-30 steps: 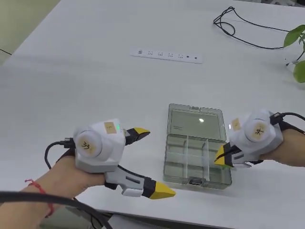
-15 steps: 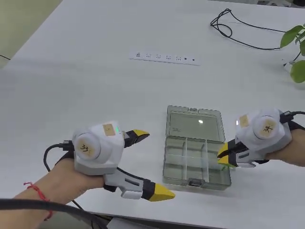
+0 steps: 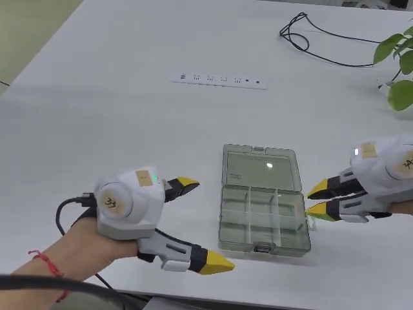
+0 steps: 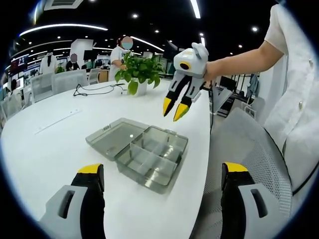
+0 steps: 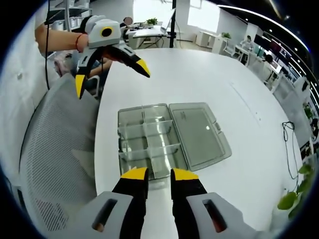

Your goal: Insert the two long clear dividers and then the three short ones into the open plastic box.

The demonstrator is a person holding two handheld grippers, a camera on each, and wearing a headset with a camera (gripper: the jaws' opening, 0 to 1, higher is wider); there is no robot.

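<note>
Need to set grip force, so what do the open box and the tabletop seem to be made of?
The box looks like hard, glossy, smoke-tinted transparent plastic: the white surface under it shows through, and a lamp glare sits on it. The tabletop is white, smooth and fairly matte, with only soft reflections. It is probably laminate or painted board, but the look leaves that open.

Broad white counter [image 3: 116,116], matte and evenly lit. Toward its far edge, a white power strip [image 3: 219,79], a looped black cable [image 3: 292,39] and a leafy potted plant [image 3: 401,93]. Beside the near edge, a grey mesh chair [image 5: 55,159]. Beyond, an open office: rows of white desks [image 5: 149,31], dark ceiling, long bright light strips [image 4: 65,27].
</note>
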